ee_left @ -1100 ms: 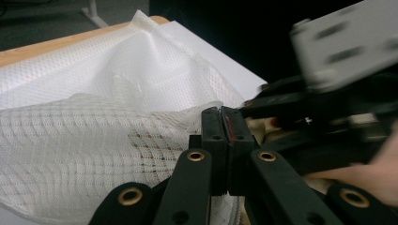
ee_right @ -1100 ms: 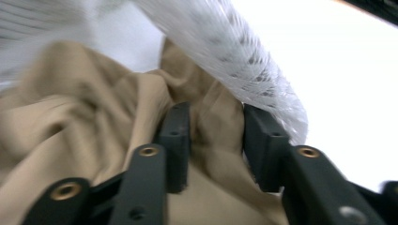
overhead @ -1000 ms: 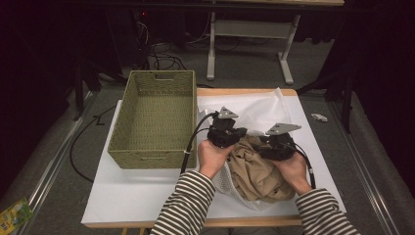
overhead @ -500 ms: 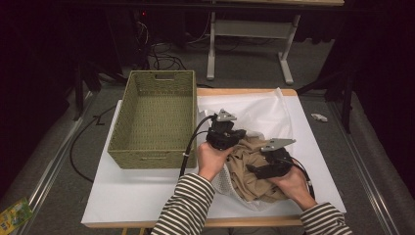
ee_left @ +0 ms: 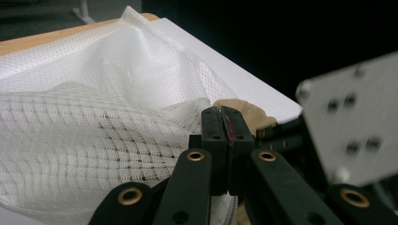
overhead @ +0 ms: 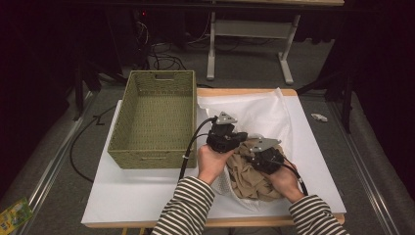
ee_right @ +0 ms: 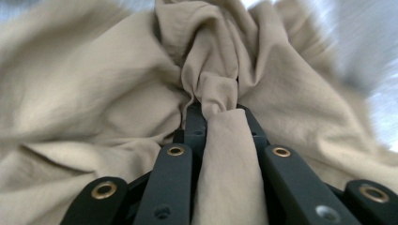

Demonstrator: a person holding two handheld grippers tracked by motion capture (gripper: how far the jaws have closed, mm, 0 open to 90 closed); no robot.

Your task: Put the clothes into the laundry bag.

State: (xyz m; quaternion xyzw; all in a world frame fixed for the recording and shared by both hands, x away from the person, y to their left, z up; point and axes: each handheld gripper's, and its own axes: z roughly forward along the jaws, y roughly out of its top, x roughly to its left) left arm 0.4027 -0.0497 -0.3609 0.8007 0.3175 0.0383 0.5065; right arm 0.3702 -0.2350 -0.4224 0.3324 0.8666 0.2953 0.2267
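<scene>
A white mesh bag (overhead: 254, 115) lies on the white table (overhead: 147, 196) with a crumpled beige cloth (overhead: 247, 178) at its near end. My left gripper (overhead: 241, 139) sits at the cloth's upper left. Its jaws are shut (ee_left: 227, 124) and pinch the mesh bag (ee_left: 94, 140) at its edge. My right gripper (overhead: 253, 157) is lower and to the right, pointing into the cloth. Its jaws have just been closing and now pinch a raised fold of the beige cloth (ee_right: 94, 93) between them (ee_right: 220, 115). The right gripper's grey plate (ee_left: 352, 122) shows close by in the left gripper view.
An empty woven basket (overhead: 156, 122) stands on the left half of the table, its near right corner close to the left hand. Bare table lies in front of the basket. Table legs, cables and a small white object (overhead: 318, 117) are on the floor beyond.
The right gripper has moved down and to the left onto the beige cloth, towards the left gripper. The left gripper has stayed put on the mesh.
</scene>
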